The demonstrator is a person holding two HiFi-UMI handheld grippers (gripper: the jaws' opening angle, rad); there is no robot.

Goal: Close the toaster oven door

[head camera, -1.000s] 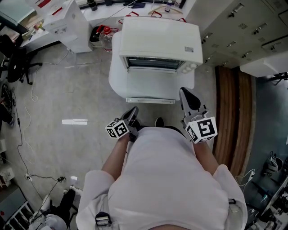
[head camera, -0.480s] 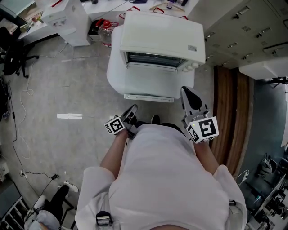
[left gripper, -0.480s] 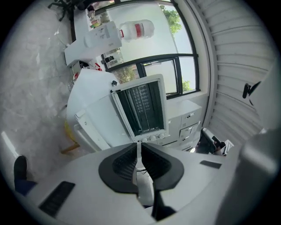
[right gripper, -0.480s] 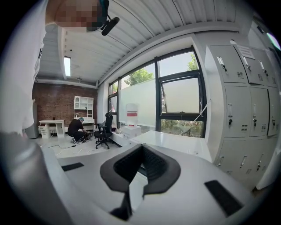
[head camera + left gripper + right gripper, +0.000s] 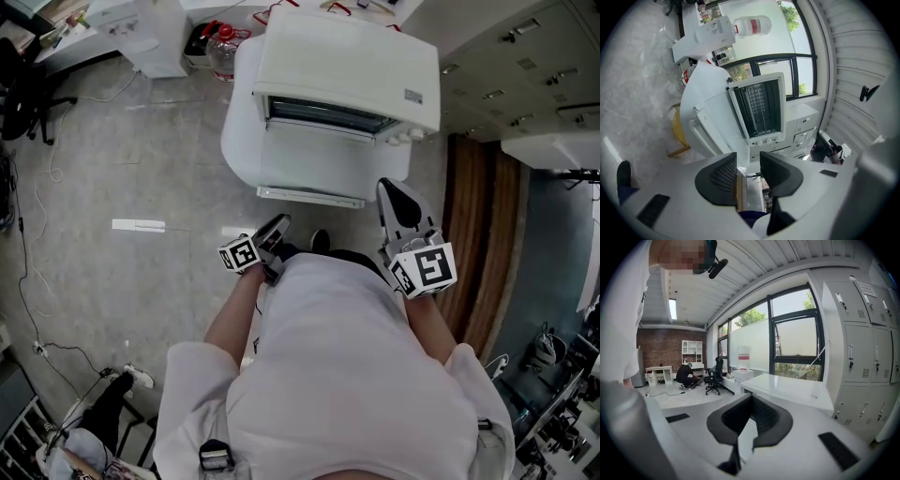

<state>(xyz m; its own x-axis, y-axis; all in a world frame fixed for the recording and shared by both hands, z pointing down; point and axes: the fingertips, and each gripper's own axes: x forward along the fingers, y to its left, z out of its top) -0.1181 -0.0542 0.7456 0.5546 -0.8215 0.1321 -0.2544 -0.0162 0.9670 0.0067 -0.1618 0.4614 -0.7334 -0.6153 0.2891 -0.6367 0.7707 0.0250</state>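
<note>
White toaster oven [image 5: 342, 70] ahead of me, its door [image 5: 319, 164] dropped open and flat. My left gripper [image 5: 274, 234] has just been spreading its jaws, nothing between them, short of the door's front edge. My right gripper [image 5: 398, 202], jaws pressed together and empty, sits near the door's right corner.

Toaster oven [image 5: 347, 66] on table [image 5: 240, 141], open door [image 5: 319, 164] before it, left tool [image 5: 275, 231] and right tool [image 5: 395, 194] before the door.

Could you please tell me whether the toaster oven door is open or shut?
Open. The door lies folded down in front of the toaster oven, leaving its inside exposed.
</note>
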